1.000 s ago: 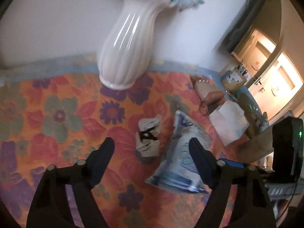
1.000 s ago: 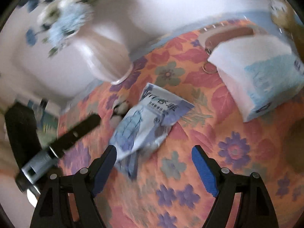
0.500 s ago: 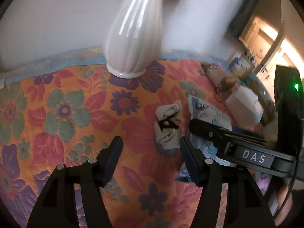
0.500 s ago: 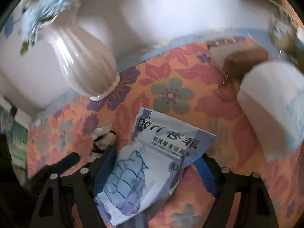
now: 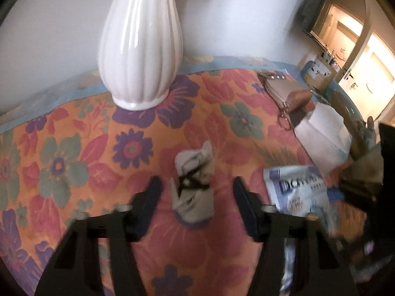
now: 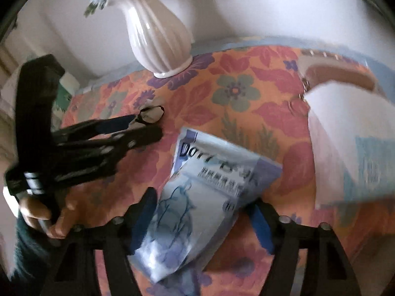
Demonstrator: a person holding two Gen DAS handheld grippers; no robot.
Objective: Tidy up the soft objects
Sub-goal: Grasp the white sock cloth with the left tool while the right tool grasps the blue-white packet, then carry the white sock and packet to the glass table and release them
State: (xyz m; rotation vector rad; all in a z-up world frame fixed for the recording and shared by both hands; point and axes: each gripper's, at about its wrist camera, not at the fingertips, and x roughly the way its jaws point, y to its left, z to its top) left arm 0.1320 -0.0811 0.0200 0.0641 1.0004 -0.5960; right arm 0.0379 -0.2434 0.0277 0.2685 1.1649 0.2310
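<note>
1. Left hand-held gripper (image 5: 195,192): jaws have just been closing and now stand part-way in, one on each side of the small pale cloth bundle (image 5: 193,187). In its own wrist view a gap shows on both sides, so no pad presses the bundle yet; the right wrist view shows the two fingers close together at the bundle.
2. Right hand-held gripper (image 6: 202,215): jaws wide apart, astride the lower part of the blue-and-white soft pouch (image 6: 205,197). Whether the pads touch its edges cannot be told through the blur.
3. Location of task items: both lie flat on the floral cloth of the worktop (image 5: 74,135). The bundle sits between the left fingertips; the pouch lies to that gripper's right. Ahead of both grippers stands a white ribbed vase (image 5: 142,42).
4. Handling, as judged: the bundle looks light and limp, bound by a dark tie at its middle; that waist seems the firmest place to pinch. The pouch looks light, slack and smooth-skinned, likely to sag and slip; a grip across its fuller lower body should hold better than one on a thin edge.
</note>
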